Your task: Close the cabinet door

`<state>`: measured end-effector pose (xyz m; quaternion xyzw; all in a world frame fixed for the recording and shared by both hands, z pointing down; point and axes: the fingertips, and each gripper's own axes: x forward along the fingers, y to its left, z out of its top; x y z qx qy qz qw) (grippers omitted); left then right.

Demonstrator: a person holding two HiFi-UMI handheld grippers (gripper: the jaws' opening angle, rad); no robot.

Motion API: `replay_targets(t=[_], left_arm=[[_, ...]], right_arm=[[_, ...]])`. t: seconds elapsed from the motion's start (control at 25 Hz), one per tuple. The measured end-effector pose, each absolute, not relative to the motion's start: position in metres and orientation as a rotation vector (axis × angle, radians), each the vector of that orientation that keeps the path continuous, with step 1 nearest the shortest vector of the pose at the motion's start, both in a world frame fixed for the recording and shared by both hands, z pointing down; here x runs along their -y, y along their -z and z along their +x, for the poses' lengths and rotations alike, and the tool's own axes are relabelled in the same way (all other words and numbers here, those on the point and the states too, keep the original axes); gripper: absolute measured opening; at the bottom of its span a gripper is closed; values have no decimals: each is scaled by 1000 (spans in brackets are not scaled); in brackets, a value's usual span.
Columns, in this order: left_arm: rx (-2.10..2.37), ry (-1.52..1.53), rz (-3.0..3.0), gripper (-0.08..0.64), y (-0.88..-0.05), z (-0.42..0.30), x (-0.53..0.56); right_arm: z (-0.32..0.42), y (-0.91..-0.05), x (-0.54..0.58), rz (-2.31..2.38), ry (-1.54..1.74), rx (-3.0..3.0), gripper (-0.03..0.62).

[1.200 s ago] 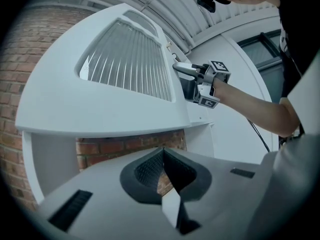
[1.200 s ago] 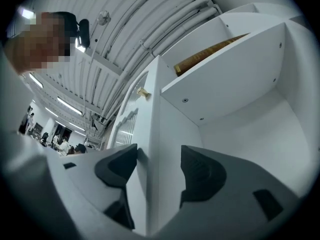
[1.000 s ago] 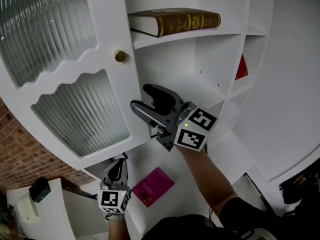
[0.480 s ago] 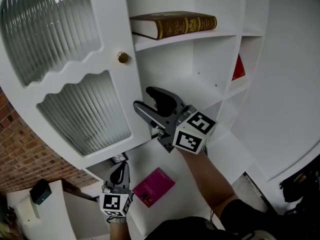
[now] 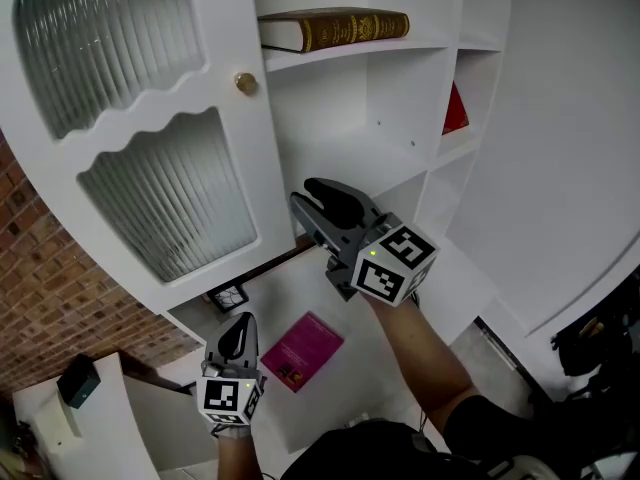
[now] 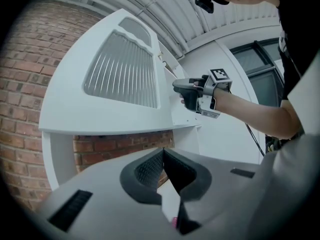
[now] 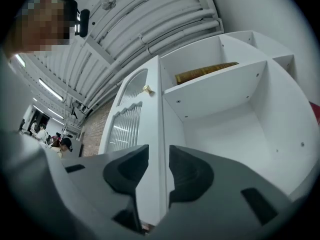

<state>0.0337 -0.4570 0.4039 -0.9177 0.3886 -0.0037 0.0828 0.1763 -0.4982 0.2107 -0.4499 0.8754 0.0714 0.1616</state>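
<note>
The right gripper (image 5: 301, 192) is angling slightly upward at the free edge of the open cabinet door (image 5: 228, 158). Its jaws are closing with that edge between them, and the pads are meeting both faces. The left gripper (image 5: 238, 320) is pointing level lower down, clenched on nothing. The door is carrying two ribbed glass panes (image 5: 170, 198) and one brass knob (image 5: 245, 83). Three books are sitting in the white cabinet (image 5: 340, 118): a brown gilt book (image 5: 335, 30) on the upper shelf, a red book (image 5: 455, 108) in the side bay, and a pink book (image 5: 303, 351) on the bottom shelf.
</note>
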Motion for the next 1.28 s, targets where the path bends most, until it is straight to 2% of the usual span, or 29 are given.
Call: replay_targets(t=[0.4, 1.28], left_arm=[[-1035, 22, -2795, 9, -419, 30, 405], [-892, 41, -2912, 9, -455, -3, 285]], right_arm=[[184, -265, 430, -1513, -159, -2468, 48], [116, -411, 268, -1716, 53, -2535, 41]])
